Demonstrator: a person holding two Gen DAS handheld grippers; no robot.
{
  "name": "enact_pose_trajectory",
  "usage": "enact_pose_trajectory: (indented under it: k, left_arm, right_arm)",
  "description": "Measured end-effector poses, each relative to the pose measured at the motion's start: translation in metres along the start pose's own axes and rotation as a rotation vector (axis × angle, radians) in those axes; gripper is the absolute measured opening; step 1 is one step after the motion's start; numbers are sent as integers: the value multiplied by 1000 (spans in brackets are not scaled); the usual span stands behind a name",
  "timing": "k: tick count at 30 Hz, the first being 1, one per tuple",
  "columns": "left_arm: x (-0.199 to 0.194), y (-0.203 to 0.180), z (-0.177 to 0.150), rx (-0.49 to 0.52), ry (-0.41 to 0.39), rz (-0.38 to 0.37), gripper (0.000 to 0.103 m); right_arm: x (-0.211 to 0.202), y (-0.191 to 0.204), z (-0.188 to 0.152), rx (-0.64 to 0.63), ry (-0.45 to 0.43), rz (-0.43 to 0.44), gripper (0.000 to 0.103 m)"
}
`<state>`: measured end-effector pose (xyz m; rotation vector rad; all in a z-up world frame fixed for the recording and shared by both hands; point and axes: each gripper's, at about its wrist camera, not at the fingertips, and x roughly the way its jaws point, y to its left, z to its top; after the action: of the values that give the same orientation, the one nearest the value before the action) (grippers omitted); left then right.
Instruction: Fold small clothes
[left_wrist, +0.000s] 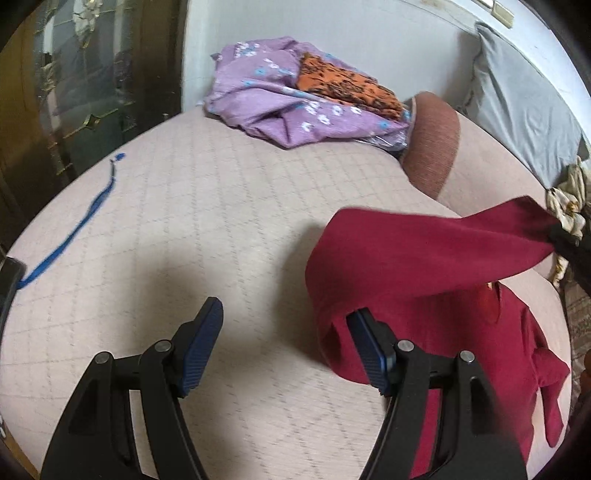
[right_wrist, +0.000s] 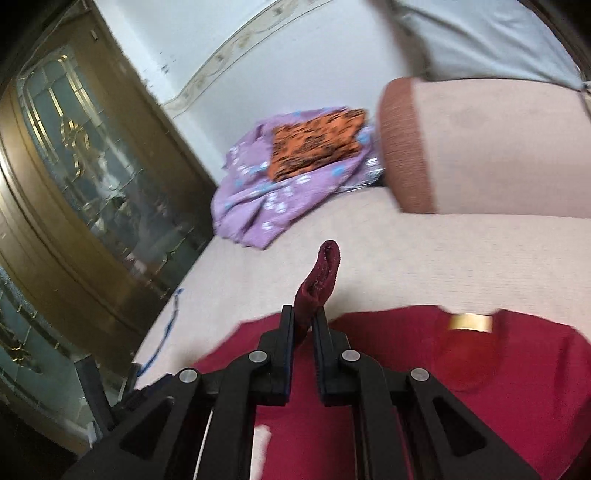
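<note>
The red shirt (right_wrist: 424, 369) lay spread on the bed (left_wrist: 221, 206) — its sleeve (right_wrist: 321, 273) was pinched tight in the right tongs (right_wrist: 303, 321) and lifted up. The left tongs (left_wrist: 284, 321) stood wide with nothing gripped, one finger right against the shirt's folded edge.

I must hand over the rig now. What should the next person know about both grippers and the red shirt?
Right gripper: shut on the cuff of the red shirt's sleeve, lifted above the bed.
Left gripper: open, holding nothing, beside a raised fold of the red shirt.
The shirt body lies on the bed, neck label up.
Purple cloth with an orange cloth on top lies at the far end.
Done: sleeve picked up. Left: lay the sleeve across the body, then likely finish folding.
</note>
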<state>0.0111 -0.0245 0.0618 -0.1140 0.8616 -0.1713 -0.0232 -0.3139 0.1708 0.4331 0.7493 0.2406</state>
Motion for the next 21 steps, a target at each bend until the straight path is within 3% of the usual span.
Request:
enact_pose_trajectory:
  k: [11,20,21]
  left_arm:
    - [5,-48,-16,155,24,-41,72]
    - [10,-56,-19,158,90,-85,72]
    - [8,-55,-19,157,91,-89,72]
  right_arm:
    - [-66,-102,-30,138,-23,-142,9]
    - [-96,-159,-73,232,-9,-217,9]
    - [-95,-162,-77,240,9,-209,14]
